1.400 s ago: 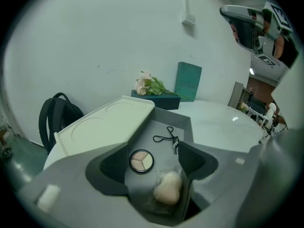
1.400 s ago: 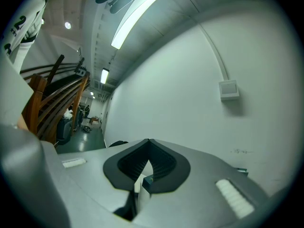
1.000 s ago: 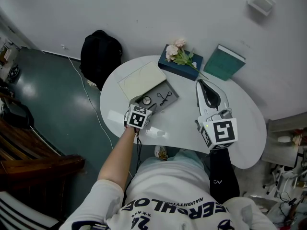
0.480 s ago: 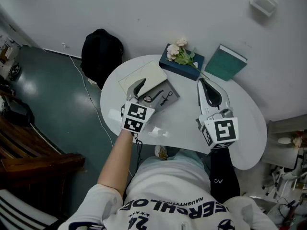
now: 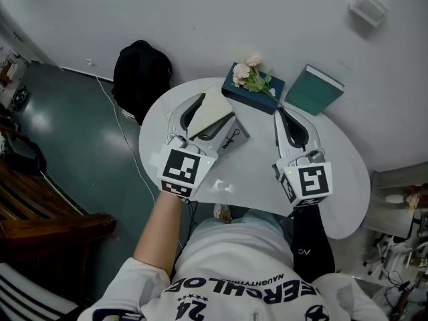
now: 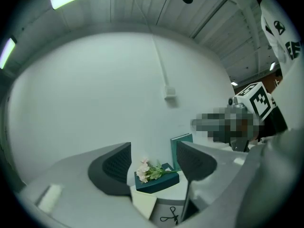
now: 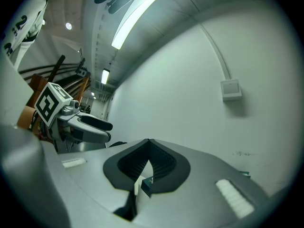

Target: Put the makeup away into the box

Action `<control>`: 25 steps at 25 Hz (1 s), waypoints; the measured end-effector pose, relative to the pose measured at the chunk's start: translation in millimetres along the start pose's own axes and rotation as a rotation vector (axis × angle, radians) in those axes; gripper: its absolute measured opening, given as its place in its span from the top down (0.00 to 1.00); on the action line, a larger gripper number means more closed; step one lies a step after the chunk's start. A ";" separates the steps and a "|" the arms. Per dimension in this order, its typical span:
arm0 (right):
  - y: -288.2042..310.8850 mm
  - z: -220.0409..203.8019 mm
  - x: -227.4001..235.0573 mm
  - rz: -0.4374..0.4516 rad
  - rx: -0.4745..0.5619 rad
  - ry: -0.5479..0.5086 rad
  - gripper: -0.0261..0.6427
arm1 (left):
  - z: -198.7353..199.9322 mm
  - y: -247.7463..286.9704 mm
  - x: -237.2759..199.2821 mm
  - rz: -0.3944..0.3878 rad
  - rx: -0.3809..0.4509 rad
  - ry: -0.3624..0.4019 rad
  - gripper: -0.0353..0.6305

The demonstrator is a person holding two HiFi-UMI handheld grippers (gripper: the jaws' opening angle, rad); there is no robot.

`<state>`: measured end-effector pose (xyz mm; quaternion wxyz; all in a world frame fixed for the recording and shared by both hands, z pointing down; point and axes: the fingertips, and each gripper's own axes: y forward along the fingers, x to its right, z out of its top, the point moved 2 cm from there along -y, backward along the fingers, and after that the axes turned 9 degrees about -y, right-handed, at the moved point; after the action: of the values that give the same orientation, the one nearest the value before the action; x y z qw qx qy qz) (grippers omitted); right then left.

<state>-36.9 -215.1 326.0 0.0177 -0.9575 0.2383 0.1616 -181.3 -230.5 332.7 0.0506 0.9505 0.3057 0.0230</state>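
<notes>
The box (image 5: 235, 134) lies on the round white table (image 5: 341, 172), its grey tray bare and its cream lid (image 5: 208, 107) swung back. An eyelash curler (image 5: 231, 138) rests in the tray; it also shows as the curler (image 6: 169, 217) low in the left gripper view. My left gripper (image 5: 212, 112) hangs open above the box's left part, with nothing between its jaws and hiding what is beneath. The left gripper (image 6: 152, 164) frames the flowers. My right gripper (image 5: 291, 120) hovers right of the box with its jaws closed and empty; its pads meet at the right gripper (image 7: 146, 169).
A dark blue book with pink flowers (image 5: 253, 84) and a teal book (image 5: 314, 87) lie at the table's far edge. A black backpack (image 5: 140, 72) sits on the floor beyond the table's left side. A white wall box (image 5: 366, 4) is mounted up high.
My left gripper has lifted up out of the box, drawn back toward me and levelled out, with its jaws now spread. The right gripper has stayed put.
</notes>
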 end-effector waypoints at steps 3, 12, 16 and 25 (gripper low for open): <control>-0.7 -1.4 2.4 -0.003 -0.002 0.001 0.92 | 10.1 -2.6 0.9 0.022 0.028 0.040 0.53; -1.1 -3.3 1.7 0.006 -0.003 0.004 0.92 | 19.9 -8.5 -2.1 0.049 0.070 0.041 0.66; -1.2 -4.5 1.1 0.008 0.001 0.005 0.92 | 23.1 -15.1 -6.7 0.095 0.107 0.050 0.95; -2.1 -4.9 -6.8 0.049 -0.016 -0.032 0.92 | 22.9 -17.2 -7.3 0.112 0.109 0.053 0.94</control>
<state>-40.1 -210.7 332.8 0.0097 -0.9487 0.2602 0.1792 -195.5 -222.7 307.9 -0.0110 0.9665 0.2542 0.0343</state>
